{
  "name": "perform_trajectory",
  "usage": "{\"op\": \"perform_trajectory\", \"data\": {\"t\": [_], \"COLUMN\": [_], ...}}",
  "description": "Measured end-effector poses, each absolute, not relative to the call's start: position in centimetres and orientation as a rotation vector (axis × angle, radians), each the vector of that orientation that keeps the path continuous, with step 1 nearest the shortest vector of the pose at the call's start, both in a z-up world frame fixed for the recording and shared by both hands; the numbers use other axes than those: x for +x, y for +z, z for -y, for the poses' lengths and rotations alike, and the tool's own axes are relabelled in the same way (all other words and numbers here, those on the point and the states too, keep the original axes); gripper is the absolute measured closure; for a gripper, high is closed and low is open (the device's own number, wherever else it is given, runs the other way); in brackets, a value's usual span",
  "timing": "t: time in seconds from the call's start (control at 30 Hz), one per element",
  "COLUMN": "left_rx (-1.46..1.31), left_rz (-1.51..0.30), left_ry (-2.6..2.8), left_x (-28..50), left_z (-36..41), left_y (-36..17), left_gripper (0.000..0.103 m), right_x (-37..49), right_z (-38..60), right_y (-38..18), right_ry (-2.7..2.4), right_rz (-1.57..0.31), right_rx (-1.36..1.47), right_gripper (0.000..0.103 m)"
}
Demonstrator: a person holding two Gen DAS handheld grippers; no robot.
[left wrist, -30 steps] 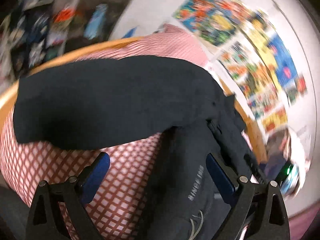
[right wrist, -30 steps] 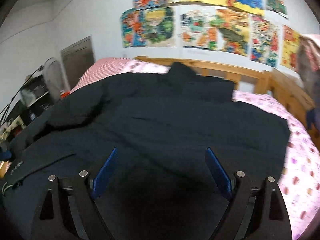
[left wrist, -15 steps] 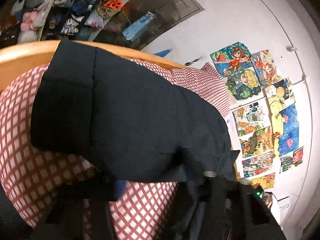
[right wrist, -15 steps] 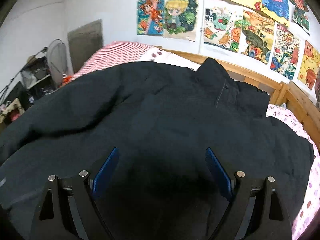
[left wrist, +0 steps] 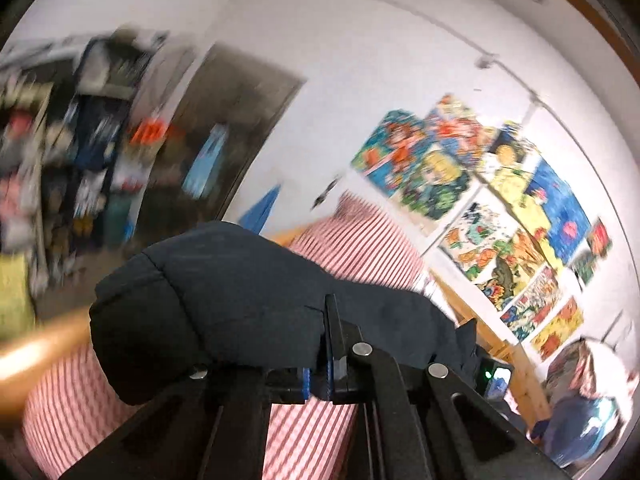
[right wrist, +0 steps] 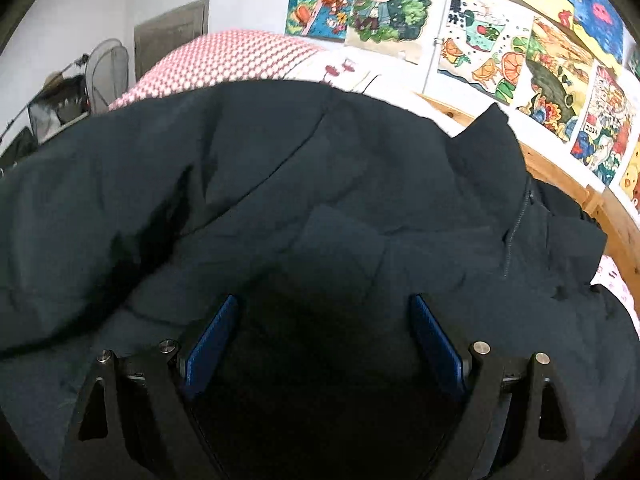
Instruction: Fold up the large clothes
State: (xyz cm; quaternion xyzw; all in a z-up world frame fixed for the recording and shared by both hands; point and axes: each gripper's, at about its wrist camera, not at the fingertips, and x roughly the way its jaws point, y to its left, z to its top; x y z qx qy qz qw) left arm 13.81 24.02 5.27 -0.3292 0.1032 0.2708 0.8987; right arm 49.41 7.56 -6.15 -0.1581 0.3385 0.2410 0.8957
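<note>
A large dark navy jacket lies spread over the bed and fills the right wrist view, its collar and zip at the right. My right gripper hangs open just above the jacket's body, nothing between its blue pads. In the left wrist view, which is blurred by motion, my left gripper is lifted and its jaws are closing tight on a fold of the jacket's sleeve. The sleeve drapes over the left finger and hides it.
Pink checked bedding lies under the jacket, inside a wooden bed frame. Colourful drawings cover the wall behind the bed. Cluttered shelves and a door stand beyond the bed's end. A fan stands at the left.
The left gripper went from wide open over the sleeve to shut on it and rose with it. The right gripper, still open, moved across the jacket body toward the collar.
</note>
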Motion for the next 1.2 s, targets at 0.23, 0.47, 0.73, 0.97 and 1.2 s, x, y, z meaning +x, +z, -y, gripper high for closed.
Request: {"op": "perform_trajectory", "data": {"t": [0.23,0.47,0.73,0.97,1.2], "left_rx": [-0.325,-0.114,-0.037,0.059,0.067], "left_rz": [-0.186,-0.205,-0.34,-0.566,-0.768], "left_ry": [0.364,0.116,-0.138,-0.326,-0.39], "left_x": [20.5,27.0,32.1,35.8,38.2], "left_z": [-21.4,-12.8,-5.0,0.2,2.5], "left_y": [15.3,18.9,16.1,9.9,3.3], "left_gripper": [0.098,0.098,0.098,0.098,0.098], "right_x": [45.9,43.0,43.1,43.2,44.7], "right_z": [-1.1,6.9,16.3,22.0,24.8], "right_y": [-0.3,2.6,2.1,1.5,-1.2], "right_ry": [0.607,0.549,0.419,0.369,0.362], "right_rz": [-0.634,-0.596,-0.63,-0.589,-0.615], "right_rx": [-0.025,-0.007,0.065,0.182,0.298], "right_gripper": [0.018,0.018,0.018,0.018,0.018]}}
